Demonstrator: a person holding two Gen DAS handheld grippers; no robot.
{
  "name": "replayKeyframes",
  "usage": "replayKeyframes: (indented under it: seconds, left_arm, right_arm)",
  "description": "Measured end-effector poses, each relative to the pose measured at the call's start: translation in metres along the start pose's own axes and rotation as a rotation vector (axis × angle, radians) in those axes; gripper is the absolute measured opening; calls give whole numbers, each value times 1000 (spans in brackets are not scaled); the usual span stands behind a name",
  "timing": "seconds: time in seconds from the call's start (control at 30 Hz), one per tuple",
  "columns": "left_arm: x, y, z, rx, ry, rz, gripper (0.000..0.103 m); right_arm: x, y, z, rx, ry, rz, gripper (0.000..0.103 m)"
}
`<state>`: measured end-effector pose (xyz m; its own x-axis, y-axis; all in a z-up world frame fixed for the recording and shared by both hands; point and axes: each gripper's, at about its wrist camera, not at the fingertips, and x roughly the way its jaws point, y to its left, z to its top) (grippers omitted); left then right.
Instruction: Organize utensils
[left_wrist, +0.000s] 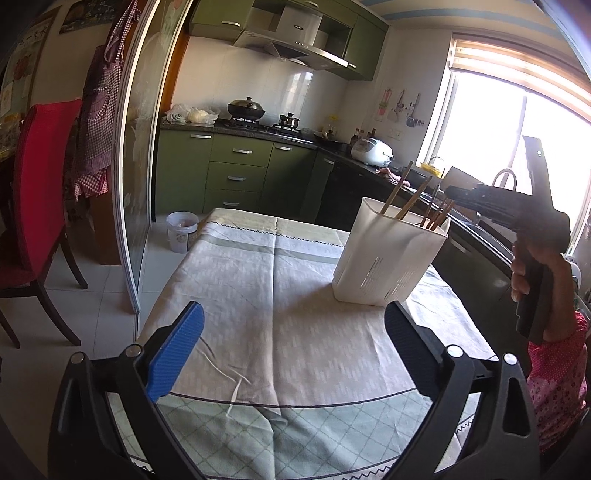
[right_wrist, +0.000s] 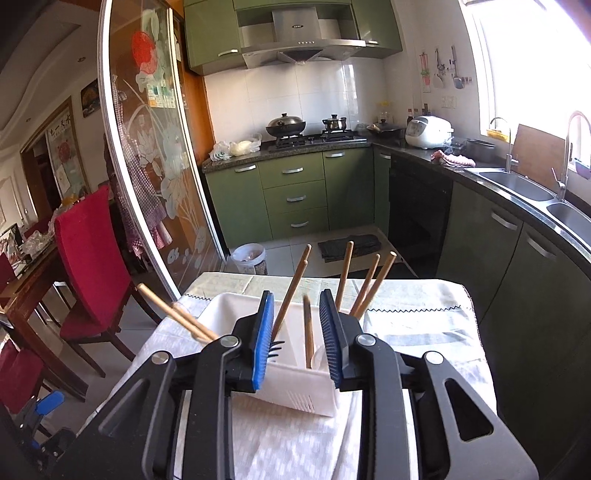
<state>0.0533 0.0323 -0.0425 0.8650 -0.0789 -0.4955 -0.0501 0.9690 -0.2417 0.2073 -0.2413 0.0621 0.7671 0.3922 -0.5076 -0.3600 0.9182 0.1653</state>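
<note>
A white plastic utensil holder (left_wrist: 388, 258) stands on the table's right side with several wooden chopsticks (left_wrist: 410, 205) leaning in it. My left gripper (left_wrist: 293, 334) is open and empty, low over the tablecloth, short of the holder. In the right wrist view my right gripper (right_wrist: 297, 334) hovers just above the holder (right_wrist: 295, 387), jaws partly open. A blurred wooden chopstick (right_wrist: 307, 332) stands in the gap between the pads, touching neither. Other chopsticks (right_wrist: 365, 288) lean right and left of it. From the left wrist view the right gripper (left_wrist: 452, 192) is over the holder's top.
The table (left_wrist: 273, 295) carries a pale patterned cloth. A red chair (left_wrist: 37, 206) and a glass sliding door (left_wrist: 136, 166) stand left. A small white bin (left_wrist: 181, 230) sits on the floor beyond the table. Green kitchen cabinets (right_wrist: 295, 195) and a sink counter (right_wrist: 517, 184) lie behind and right.
</note>
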Motion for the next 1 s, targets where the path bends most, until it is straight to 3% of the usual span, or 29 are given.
replayKeyframes:
  seconds: [0.17,0.27,0.33,0.6,0.87,1.0]
  left_arm:
    - [-6,-12,-7,38,-2,-6,94]
    - [-13,-23,-11,61,-4,-12,95]
    - [-17,-32,-14,85,-2,-16,95]
    - [-46,-67,-17,124,-47,-47,96]
    - [-68,-92,-21,163,-71,-35,96]
    - [-75,-98,-26,181,-71,-16,96]
  right_arm:
    - [-58,-10,-42,26,-44,8,48]
    - [-93,-19,-79,59,-70,17,74]
    - [-116,-25,-103,75,-94,11,99]
    - [-183,-18,-159,43,-134,-83,99]
    - [-208,4,-166,-25,-196,-123,99]
    - [-207,2,-168,-17,-180,-115,99]
